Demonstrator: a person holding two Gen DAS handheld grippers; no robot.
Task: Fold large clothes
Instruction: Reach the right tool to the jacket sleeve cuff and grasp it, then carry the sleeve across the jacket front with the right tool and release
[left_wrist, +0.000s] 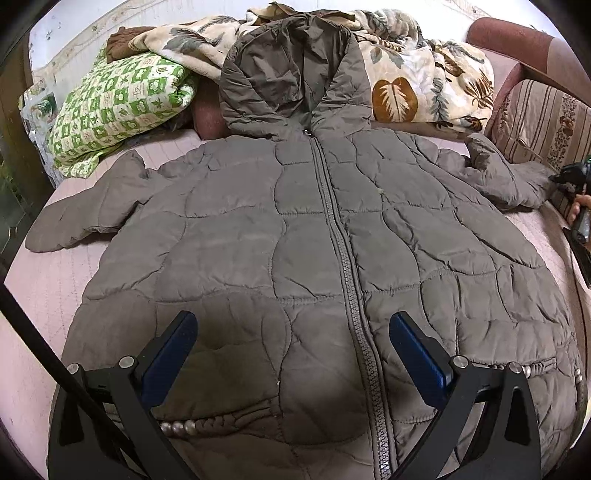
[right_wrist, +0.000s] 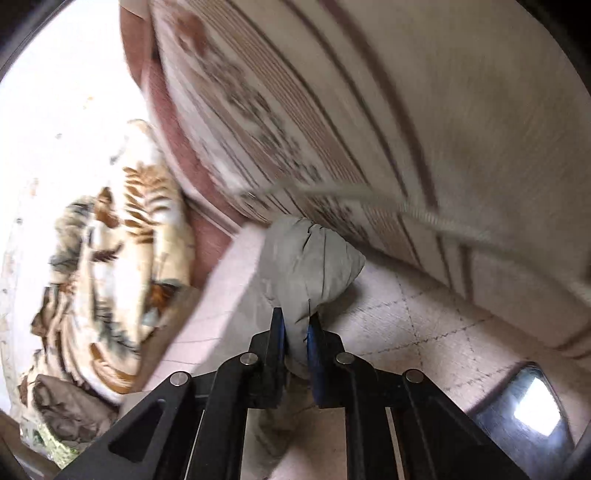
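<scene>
A large grey-brown quilted hooded jacket (left_wrist: 314, 236) lies front up and zipped on a pink bed cover (left_wrist: 40, 295), hood at the far end, both sleeves spread out. My left gripper (left_wrist: 293, 325) is open and empty, hovering over the jacket's lower front, left of the zipper. My right gripper (right_wrist: 295, 325) is shut on the end of the jacket's right sleeve (right_wrist: 306, 258), beside a striped cushion. In the left wrist view the right gripper (left_wrist: 570, 177) shows at the far right edge, at the sleeve's cuff.
A green checked pillow (left_wrist: 118, 103) and a leaf-print blanket (left_wrist: 413, 74) are piled behind the hood. A striped floral cushion (left_wrist: 543, 122) and the reddish sofa arm (left_wrist: 517, 40) stand at the right. A dark phone-like object (right_wrist: 532, 402) lies near the right gripper.
</scene>
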